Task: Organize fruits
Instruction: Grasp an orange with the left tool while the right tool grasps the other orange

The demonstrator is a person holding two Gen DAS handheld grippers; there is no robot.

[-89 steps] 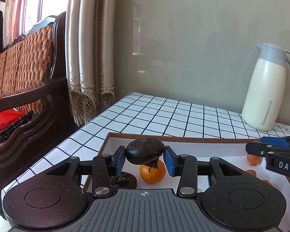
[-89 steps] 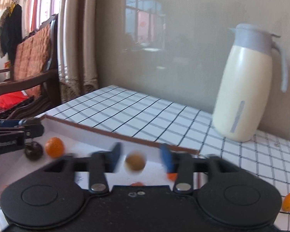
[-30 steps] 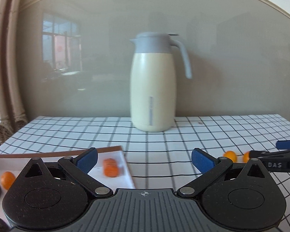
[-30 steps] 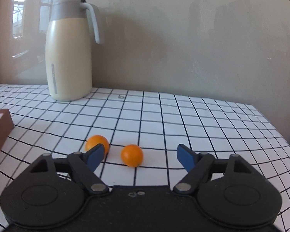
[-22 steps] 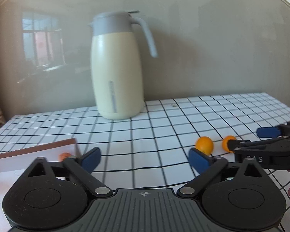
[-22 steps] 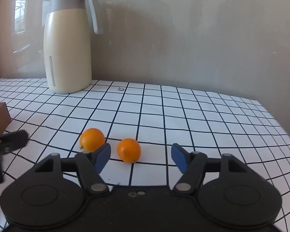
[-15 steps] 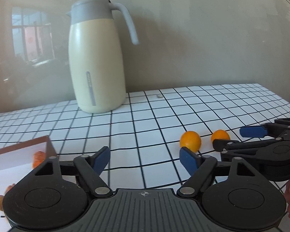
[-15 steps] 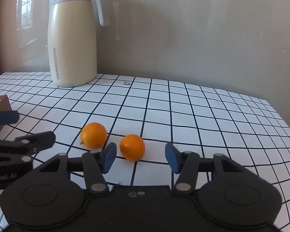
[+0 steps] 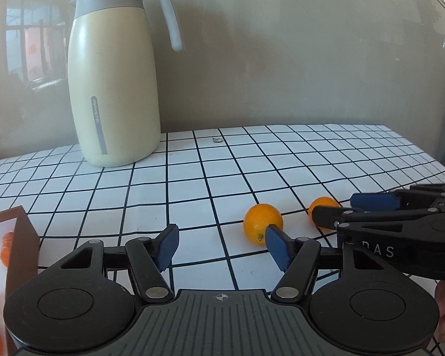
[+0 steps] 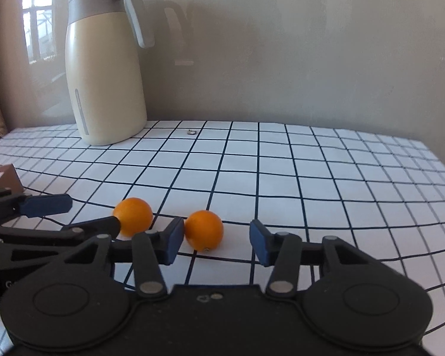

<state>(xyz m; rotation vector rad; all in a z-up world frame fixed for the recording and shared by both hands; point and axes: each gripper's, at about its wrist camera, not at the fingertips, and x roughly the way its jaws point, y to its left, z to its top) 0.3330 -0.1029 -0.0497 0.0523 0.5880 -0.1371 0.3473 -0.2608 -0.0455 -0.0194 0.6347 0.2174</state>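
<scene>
**Inspector:** State of the claws?

**Assistant:** Left gripper (image 9: 221,244) spread wide, holding nothing; right gripper (image 10: 216,241) likewise, empty.

**Inspector:** The fruit?

**Assistant:** Two on the grid-patterned table (image 10: 326,172), toward its near edge. The right orange (image 10: 204,230) sits between the right claw's pads, against the left pad. The left orange (image 9: 262,223) lies just beyond the left claw's right pad.

**Inspector:** Surroundings?

**Assistant:** Cream jug (image 9: 112,83) at the far edge by the wall. Brown tray (image 9: 22,246) at the left, more fruit inside. The grippers crowd each other.

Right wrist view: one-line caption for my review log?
Open right tool lined up on an orange on the checked table, second orange and left tool alongside.
</scene>
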